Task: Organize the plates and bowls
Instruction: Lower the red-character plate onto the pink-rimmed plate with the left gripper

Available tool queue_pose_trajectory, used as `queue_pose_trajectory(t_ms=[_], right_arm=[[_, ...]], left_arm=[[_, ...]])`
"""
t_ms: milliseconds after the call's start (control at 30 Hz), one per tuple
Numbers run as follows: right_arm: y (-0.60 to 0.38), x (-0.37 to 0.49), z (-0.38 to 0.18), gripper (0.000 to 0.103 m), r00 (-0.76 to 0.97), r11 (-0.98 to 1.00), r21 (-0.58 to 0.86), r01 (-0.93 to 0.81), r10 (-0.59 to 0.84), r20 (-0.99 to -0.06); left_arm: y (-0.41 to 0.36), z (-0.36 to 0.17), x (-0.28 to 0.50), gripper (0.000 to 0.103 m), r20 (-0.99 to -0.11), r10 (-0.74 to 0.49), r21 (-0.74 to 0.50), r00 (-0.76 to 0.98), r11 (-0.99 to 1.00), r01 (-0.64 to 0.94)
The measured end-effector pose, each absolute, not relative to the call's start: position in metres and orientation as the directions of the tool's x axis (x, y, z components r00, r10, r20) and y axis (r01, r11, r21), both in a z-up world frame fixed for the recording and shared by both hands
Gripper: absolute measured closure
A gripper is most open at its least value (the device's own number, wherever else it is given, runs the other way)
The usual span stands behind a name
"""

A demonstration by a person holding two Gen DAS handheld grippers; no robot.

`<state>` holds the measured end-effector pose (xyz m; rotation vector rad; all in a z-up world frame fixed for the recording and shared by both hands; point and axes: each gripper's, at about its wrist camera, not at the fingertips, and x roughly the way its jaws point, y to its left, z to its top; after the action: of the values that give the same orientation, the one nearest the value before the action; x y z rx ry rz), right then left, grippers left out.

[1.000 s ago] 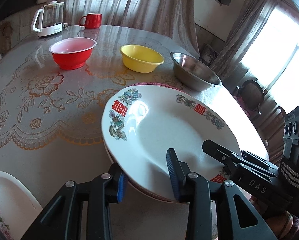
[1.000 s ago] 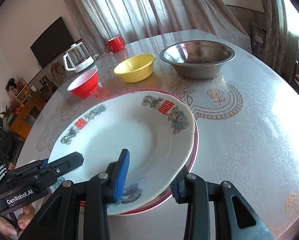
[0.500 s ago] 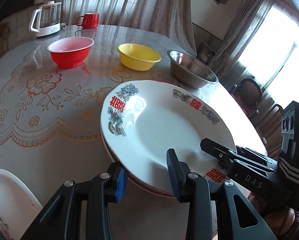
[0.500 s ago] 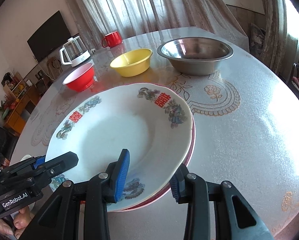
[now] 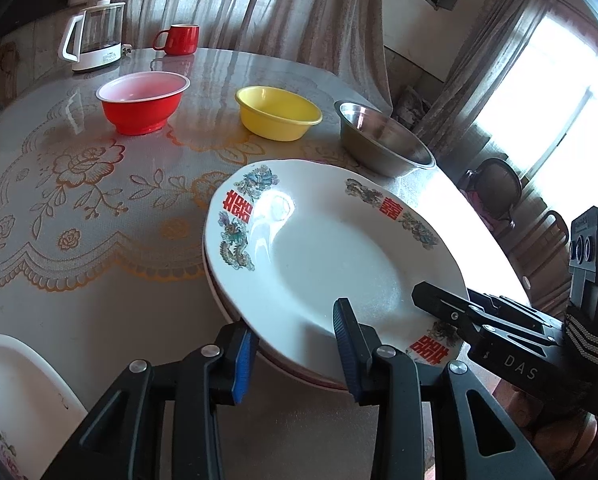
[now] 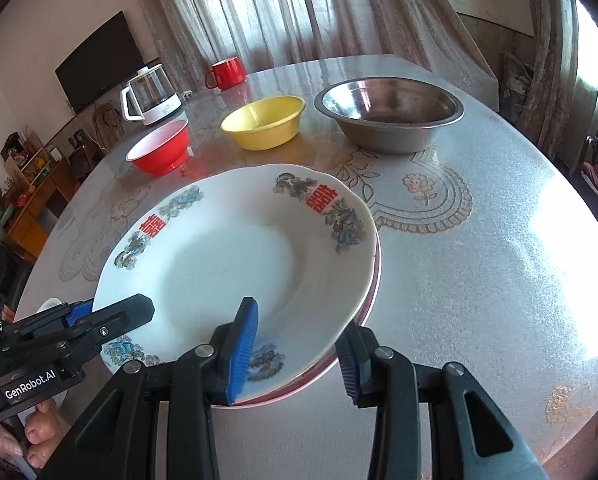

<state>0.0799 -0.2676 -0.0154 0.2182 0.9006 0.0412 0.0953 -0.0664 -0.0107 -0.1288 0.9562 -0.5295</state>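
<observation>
White plate (image 5: pixel 331 256) with red double-happiness marks sits atop a red-rimmed plate (image 6: pixel 373 280) on the lace-patterned table (image 6: pixel 479 280), near its front edge. Left gripper (image 5: pixel 295 356) and right gripper (image 6: pixel 299 356) each straddle the stack's rim, one pad above, one below, partly closed; firm contact cannot be told. Behind: red bowl (image 5: pixel 143 102), yellow bowl (image 5: pixel 277 112), steel bowl (image 6: pixel 389 114), all empty. Glass kettle (image 5: pixel 95 36), red mug (image 5: pixel 179 39) farther back.

Glass kettle (image 5: pixel 95 36) beside red mug (image 5: pixel 181 39); wall television (image 6: pixel 99 68).
</observation>
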Motion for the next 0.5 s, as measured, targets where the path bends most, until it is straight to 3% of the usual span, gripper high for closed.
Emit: queue_pose_trajectory(t_ms=[500], right_arm=[[-0.279, 0.064, -0.015, 0.067, 0.626, 0.980, 0.193, 0.053, 0.118, -0.771]], left_arm=[[-0.065, -0.010, 0.093, 0.065, -0.738, -0.489, -0.334, 0.465, 0.864, 0.378]])
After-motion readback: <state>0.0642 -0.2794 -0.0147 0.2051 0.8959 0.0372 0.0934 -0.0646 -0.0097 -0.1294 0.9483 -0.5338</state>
